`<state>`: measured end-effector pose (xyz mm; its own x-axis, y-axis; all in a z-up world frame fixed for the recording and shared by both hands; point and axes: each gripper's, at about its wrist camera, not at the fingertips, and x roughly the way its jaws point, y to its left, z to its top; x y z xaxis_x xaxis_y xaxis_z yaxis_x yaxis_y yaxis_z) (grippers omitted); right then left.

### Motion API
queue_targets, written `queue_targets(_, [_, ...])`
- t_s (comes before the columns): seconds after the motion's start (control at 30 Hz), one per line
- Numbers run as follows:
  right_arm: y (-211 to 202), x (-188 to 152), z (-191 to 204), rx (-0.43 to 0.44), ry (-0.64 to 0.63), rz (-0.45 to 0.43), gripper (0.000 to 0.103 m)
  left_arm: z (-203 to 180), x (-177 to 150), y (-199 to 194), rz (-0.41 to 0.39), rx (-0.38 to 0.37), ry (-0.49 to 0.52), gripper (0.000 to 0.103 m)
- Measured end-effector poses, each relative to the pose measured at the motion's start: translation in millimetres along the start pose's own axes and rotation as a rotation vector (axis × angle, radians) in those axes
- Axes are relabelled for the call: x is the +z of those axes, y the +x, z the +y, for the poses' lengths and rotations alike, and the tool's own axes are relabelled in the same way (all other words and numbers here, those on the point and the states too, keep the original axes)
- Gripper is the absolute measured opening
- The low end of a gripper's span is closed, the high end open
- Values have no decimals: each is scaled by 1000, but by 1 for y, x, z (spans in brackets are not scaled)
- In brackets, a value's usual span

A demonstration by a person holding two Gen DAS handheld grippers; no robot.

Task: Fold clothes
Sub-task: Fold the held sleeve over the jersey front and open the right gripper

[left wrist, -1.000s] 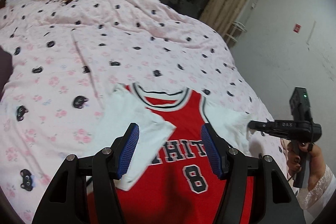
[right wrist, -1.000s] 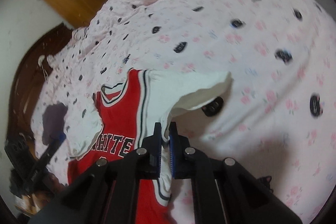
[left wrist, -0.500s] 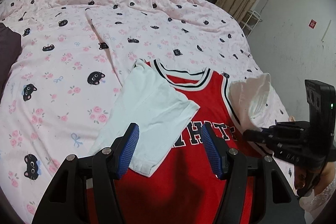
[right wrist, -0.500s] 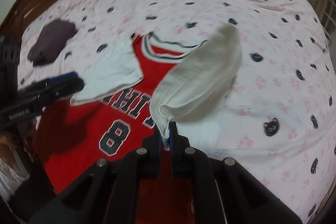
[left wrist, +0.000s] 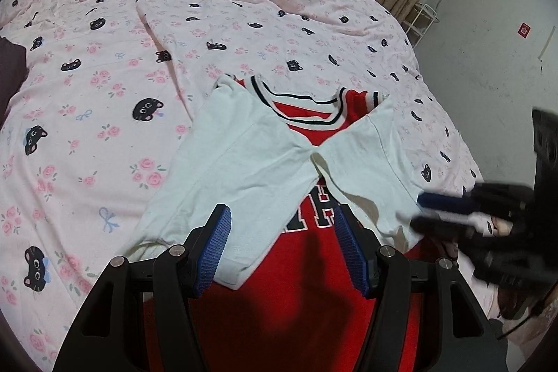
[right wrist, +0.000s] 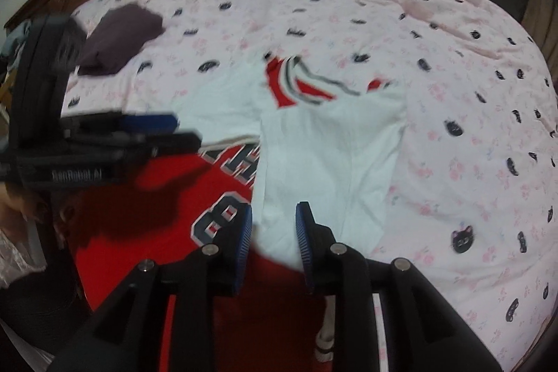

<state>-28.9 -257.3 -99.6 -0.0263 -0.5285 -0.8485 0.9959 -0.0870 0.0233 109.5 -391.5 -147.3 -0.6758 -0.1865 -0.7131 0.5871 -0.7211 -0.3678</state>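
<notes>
The jersey (left wrist: 307,288) lies flat on the bed (left wrist: 104,100) just ahead of our grippers, both white sleeves folded in across its chest; the body remains unfolded. Our right gripper (right wrist: 273,225) has just been opening, releasing the right sleeve (right wrist: 327,162); our left gripper (left wrist: 282,250) hovers half open, empty.

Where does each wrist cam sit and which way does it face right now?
Left wrist: sits behind the left gripper, angled down over the jersey's lower half toward the bed and curtains; own open blue-padded jaws show, plus the right gripper at the frame's right.
Right wrist: sits behind the right gripper, jaws just opened, the white sleeve lying under them; looks toward the headboard; the left gripper shows at the frame's left.
Shared: jersey with both sleeves folded in, bed, each other's gripper.
</notes>
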Motion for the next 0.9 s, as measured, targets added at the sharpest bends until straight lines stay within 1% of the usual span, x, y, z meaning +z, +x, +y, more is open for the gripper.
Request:
queue_targets(0.03, [-4,6,-9,-6,30,-19,27,-4,-1,1,-1,-7,12,56])
queue_targets(0.13, [-12,22,-41,28,153,-57,27,-20,-2,7,0,-23,58,56])
queue_targets(0.2, [-13,32,-62,13,228,-77,27,-32,-4,11,1,-43,91,56])
queue_targets(0.3, [-1,48,-96,-45,328,-58,27,-47,-7,18,16,-55,133,56])
queue_targets(0.4, [20,55,-122,-49,414,-6,28,-51,-8,25,36,-43,142,56])
queue_targets(0.47, [33,57,-124,-51,403,10,28,-50,-9,29,49,-38,135,56])
queue_targets(0.6, [57,57,-106,-59,325,30,28,-50,-11,32,55,-30,136,56])
queue_targets(0.67, [73,53,-95,-97,280,59,28,-51,-12,33,54,-26,143,56])
queue_targets(0.77, [87,49,-86,-137,235,79,28,-52,-13,34,56,-22,146,56])
queue_targets(0.9, [82,47,-87,-126,236,64,28,-52,-12,34,56,-26,142,56])
